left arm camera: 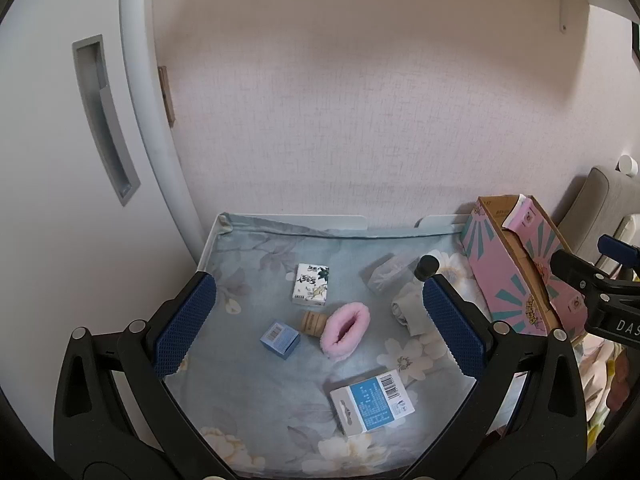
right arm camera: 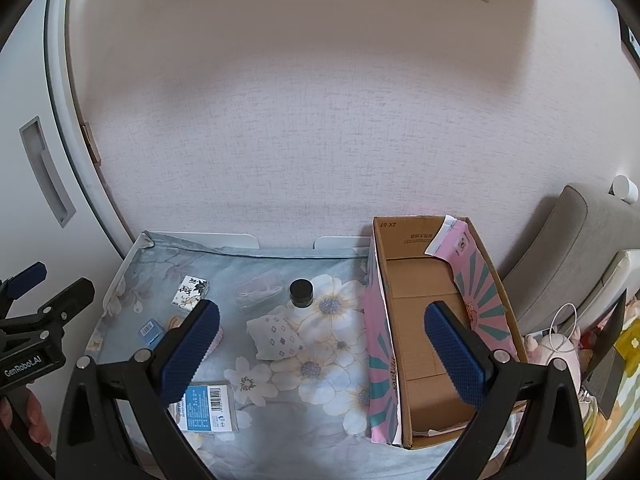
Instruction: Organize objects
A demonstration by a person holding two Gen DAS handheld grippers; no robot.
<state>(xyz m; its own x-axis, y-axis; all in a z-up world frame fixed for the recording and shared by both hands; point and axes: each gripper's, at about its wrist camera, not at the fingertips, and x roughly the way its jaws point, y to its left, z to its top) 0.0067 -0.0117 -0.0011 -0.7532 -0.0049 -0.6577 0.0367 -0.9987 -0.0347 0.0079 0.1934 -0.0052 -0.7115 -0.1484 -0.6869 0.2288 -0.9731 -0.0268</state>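
Note:
Loose items lie on a floral cloth (left arm camera: 256, 412): a white printed pack (left arm camera: 311, 284), a small blue box (left arm camera: 280, 340), a wooden cylinder (left arm camera: 313, 323), a pink fluffy band (left arm camera: 346, 330), a blue-and-white carton (left arm camera: 372, 402), a folded patterned cloth (right arm camera: 276, 332), a black-capped clear bottle (right arm camera: 301, 293) and a clear plastic packet (right arm camera: 258, 290). An open pink cardboard box (right arm camera: 424, 320) stands at the right and looks empty. My left gripper (left arm camera: 320, 336) is open above the items. My right gripper (right arm camera: 320, 352) is open, spanning the box's left wall.
A white cabinet door with a recessed handle (left arm camera: 104, 120) is on the left. The wall (left arm camera: 340, 120) runs behind. A grey cushion (right arm camera: 568, 248) and clutter sit to the right of the box.

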